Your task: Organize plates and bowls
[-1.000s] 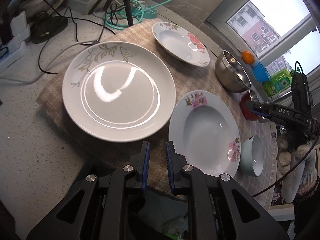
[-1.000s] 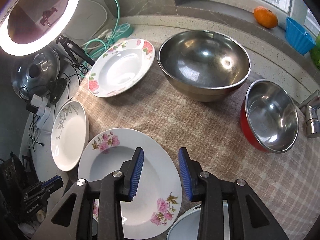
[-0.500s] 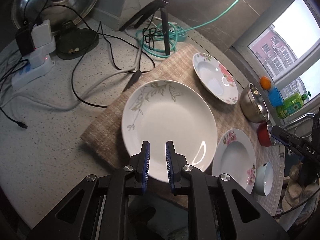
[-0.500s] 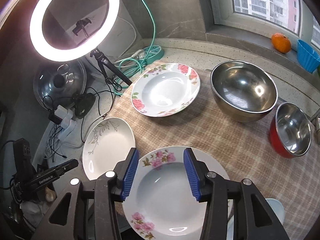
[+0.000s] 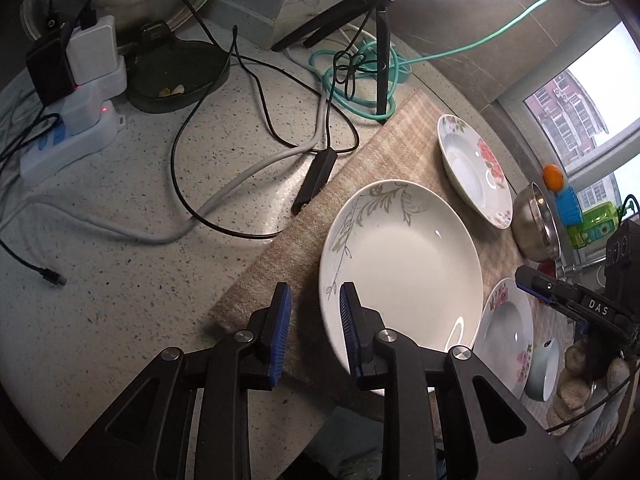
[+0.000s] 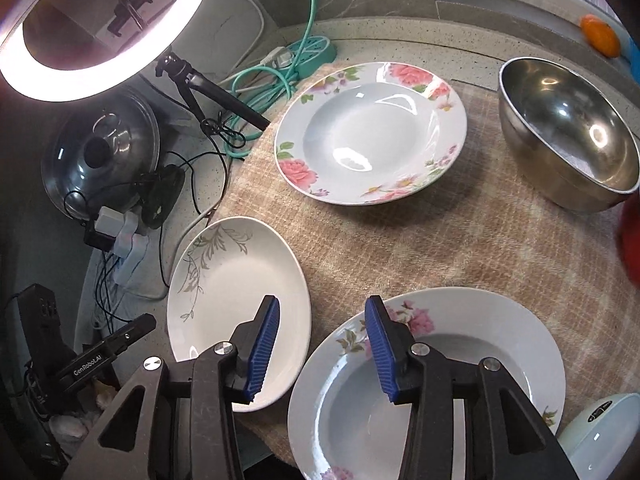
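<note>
A white plate with a grey leaf pattern (image 5: 404,264) (image 6: 236,300) lies on the checked cloth (image 5: 280,256) (image 6: 440,248). My left gripper (image 5: 314,320) is open and empty, hovering at the plate's near left rim. A near floral plate (image 6: 432,384) (image 5: 508,332) and a far floral plate (image 6: 372,132) (image 5: 474,168) lie on the cloth too. My right gripper (image 6: 322,344) is open and empty above the gap between the leaf plate and the near floral plate. A large steel bowl (image 6: 568,132) (image 5: 534,228) stands at the far right.
A red bowl's edge (image 6: 630,248) and a pale green bowl (image 6: 600,436) (image 5: 542,368) sit at the right. A ring light on a tripod (image 6: 80,28), cables (image 5: 240,132), a power strip (image 5: 68,140) and a pot lid (image 6: 104,156) crowd the counter on the left.
My left gripper has opened and shifted left toward the leaf plate's rim. My right gripper has come lower and closer over the cloth, with its jaws spread wider.
</note>
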A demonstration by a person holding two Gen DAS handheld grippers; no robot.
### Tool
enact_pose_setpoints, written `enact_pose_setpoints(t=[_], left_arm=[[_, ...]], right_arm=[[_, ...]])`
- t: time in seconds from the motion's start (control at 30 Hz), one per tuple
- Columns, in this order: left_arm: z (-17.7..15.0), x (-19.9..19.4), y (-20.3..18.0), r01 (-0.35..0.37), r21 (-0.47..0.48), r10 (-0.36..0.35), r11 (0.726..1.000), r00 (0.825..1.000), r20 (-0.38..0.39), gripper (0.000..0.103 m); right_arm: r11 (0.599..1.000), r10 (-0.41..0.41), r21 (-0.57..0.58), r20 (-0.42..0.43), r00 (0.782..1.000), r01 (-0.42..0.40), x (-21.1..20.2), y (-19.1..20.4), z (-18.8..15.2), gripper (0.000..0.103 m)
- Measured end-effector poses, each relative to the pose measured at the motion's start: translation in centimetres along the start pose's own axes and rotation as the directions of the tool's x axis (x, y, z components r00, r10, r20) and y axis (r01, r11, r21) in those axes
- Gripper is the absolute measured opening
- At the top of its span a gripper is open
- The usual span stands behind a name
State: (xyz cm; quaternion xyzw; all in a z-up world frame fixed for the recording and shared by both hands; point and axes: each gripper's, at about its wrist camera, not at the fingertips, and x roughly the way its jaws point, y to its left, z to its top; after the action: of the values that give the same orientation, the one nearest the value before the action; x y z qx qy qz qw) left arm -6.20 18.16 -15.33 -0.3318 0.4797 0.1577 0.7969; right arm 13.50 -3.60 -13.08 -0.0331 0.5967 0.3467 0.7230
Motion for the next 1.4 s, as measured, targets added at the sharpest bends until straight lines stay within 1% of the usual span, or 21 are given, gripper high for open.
enact_pose_setpoints(t=[0.13, 0.3, 0.53, 0.57, 0.6, 0.63, 0.7, 0.8, 0.87, 0.93, 1.1, 1.4], left_arm=[[0.2, 0.5, 0.1, 0.015, 0.008, -0.015, 1.0, 1.0, -0.015, 0.023], [0.4, 1.3, 0.1, 0.027, 0.013, -0.026, 1.0, 0.999, -0.038, 0.023], [0.4, 1.9, 0.4, 0.036, 0.011, -0.035, 0.999, 0.998, -0.058, 0.022], [0.4, 1.9, 0.5, 0.038, 0.009, -0.038, 0.999, 0.997, -0.061, 0.021], [0.4, 2.0, 0.6, 0.038, 0.008, -0.037, 0.999, 0.997, -0.064, 0.017], [0.4, 2.1, 0.6, 0.038, 0.008, -0.037, 0.999, 0.997, -0.066, 0.016], [0.4, 2.2, 0.7, 0.044, 0.004, -0.043, 0.999, 0.997, -0.07, 0.016], [0.3, 2.3, 0.7, 0.045, 0.01, -0.044, 0.999, 0.996, -0.073, 0.011], [0.3, 2.4, 0.7, 0.045, 0.012, -0.044, 0.999, 0.996, -0.078, 0.011], [0.2, 2.4, 0.6, 0.05, 0.012, -0.049, 0.999, 0.996, -0.078, 0.008], [0.1, 2.6, 0.2, 0.052, 0.028, -0.05, 0.998, 0.996, -0.077, 0.005], [0.2, 2.6, -0.1, 0.039, 0.039, -0.036, 0.999, 0.997, -0.068, 0.004]], right_arm=[[1.0, -0.004, -0.013, -0.034, 0.999, 0.004, 1.5, 0.3, 0.8, 0.025], [0.999, -0.014, -0.04, -0.063, 0.998, 0.012, 2.9, 1.0, 1.0, 0.022], [0.999, -0.015, -0.036, -0.095, 0.995, 0.012, 4.1, 1.1, 0.9, 0.017], [0.999, -0.015, -0.035, -0.097, 0.995, 0.011, 4.2, 1.1, 0.9, 0.017], [0.999, -0.017, -0.035, -0.101, 0.995, 0.013, 4.4, 1.1, 0.9, 0.016], [0.999, -0.019, -0.036, -0.104, 0.994, 0.015, 4.5, 1.2, 0.9, 0.015], [0.999, -0.019, -0.04, -0.11, 0.994, 0.014, 4.7, 1.3, 0.9, 0.015], [0.999, -0.02, -0.047, -0.117, 0.993, 0.015, 5.0, 1.5, 1.0, 0.01], [0.999, -0.02, -0.047, -0.122, 0.992, 0.015, 5.1, 1.6, 1.0, 0.01], [0.999, -0.02, -0.048, -0.13, 0.991, 0.013, 5.3, 1.7, 1.0, 0.007], [0.999, -0.022, -0.043, -0.133, 0.991, 0.016, 5.3, 1.6, 1.0, 0.005], [0.999, -0.029, -0.041, -0.136, 0.99, 0.024, 5.4, 1.6, 1.0, 0.005]])
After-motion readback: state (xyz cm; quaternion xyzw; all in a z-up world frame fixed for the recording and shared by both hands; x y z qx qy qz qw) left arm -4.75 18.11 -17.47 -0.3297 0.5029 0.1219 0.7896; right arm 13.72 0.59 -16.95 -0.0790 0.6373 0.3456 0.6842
